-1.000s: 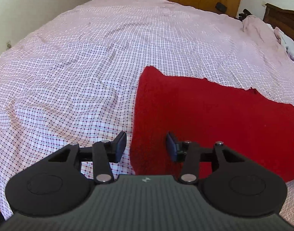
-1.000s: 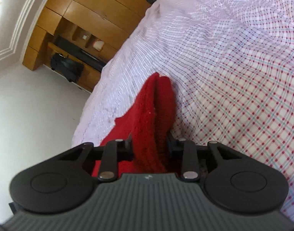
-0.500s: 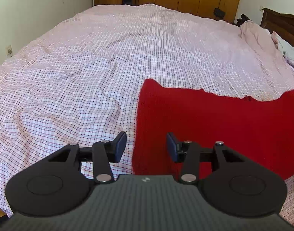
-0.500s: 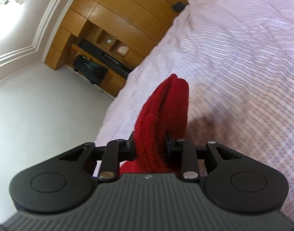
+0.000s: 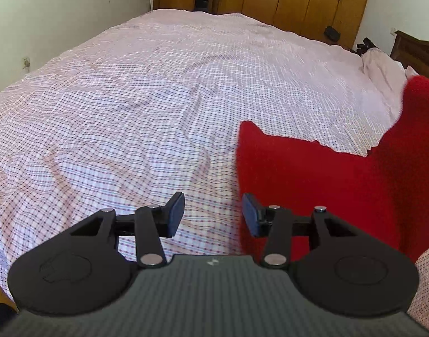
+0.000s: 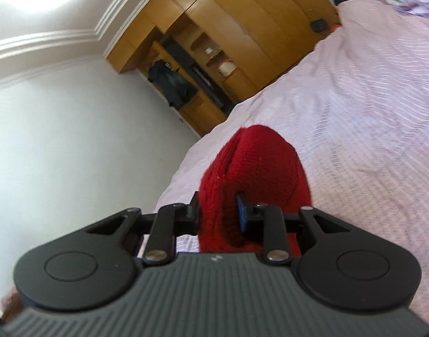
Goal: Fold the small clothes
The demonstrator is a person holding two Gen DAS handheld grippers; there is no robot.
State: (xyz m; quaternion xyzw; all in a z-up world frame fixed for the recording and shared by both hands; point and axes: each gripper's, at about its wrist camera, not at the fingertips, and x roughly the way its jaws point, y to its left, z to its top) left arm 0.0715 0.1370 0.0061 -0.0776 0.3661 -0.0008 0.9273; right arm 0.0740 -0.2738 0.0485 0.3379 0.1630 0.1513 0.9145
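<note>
Left wrist view takes in a wide bed covered by a pink-and-white checked cotton sheet (image 5: 158, 90), rumpled in low folds, with a run of honey-brown wooden wardrobes (image 5: 307, 0) along the far wall. On the sheet's right part lies a red knitted garment (image 5: 304, 174); its near portion rests flat while its right side rises steeply off the bed toward the frame's edge. The left gripper (image 5: 211, 214) hovers over the garment's left border with its jaws apart and nothing between them, one pad over the sheet, the other over the red knit. In the right wrist view, the right gripper (image 6: 218, 214) is lifted and tilted, its jaws having just been closing, clamped on a bunched fold of the same garment (image 6: 256, 168), which bulges out beyond the pads.
</note>
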